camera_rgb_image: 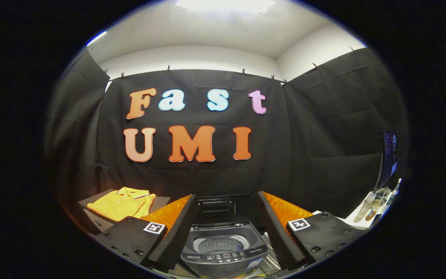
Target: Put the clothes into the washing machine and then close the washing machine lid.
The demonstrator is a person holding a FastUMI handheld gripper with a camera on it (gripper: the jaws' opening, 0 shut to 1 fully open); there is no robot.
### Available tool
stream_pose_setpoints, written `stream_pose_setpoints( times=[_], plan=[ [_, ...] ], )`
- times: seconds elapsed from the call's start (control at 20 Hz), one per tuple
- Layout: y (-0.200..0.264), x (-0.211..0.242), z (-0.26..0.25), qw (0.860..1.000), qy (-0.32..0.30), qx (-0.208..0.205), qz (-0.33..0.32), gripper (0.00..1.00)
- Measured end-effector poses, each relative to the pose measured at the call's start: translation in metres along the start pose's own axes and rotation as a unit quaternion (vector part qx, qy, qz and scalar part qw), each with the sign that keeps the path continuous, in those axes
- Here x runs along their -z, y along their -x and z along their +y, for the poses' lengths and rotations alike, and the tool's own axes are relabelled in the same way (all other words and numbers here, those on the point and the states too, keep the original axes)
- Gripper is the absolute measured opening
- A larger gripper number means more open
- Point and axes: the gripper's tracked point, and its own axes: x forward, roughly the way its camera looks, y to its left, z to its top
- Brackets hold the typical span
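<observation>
shirt [121,204] lies flat (collar up); washer [223,248] lid raised; tool [223,228] spread.

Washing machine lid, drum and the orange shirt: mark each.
washing machine lid [223,206], gripper view, raised panel's inner face.
drum [220,245], gripper view, perforated inner wall.
orange shirt [120,205], gripper view, folded chest.

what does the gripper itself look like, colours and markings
The gripper has two wedge-shaped fingers with black ribbed foam pads on the inner faces and orange textured outer sides. Each finger sits on a black block with round screw heads, and each block carries a small white square tag with a black pattern. No cables or sleeves are visible.
</observation>
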Motion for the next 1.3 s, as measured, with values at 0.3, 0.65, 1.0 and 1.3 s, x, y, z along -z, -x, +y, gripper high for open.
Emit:
stream_pose_setpoints(
  times=[0.3, 0.65, 1.0, 1.3],
  plan=[
    [0.0, 0.001, 0.004, 1.0, 0.004, 0.001, 0.002, 0.99],
    [-0.001, 0.001, 0.018, 1.0, 0.0, -0.004, 0.003, 0.99],
    [-0.011, -0.011, 0.06, 0.999, 0.002, -0.032, -0.008, 0.99],
    [-0.03, -0.021, 0.145, 0.995, -0.003, -0.104, -0.008, 0.99]
  ],
)
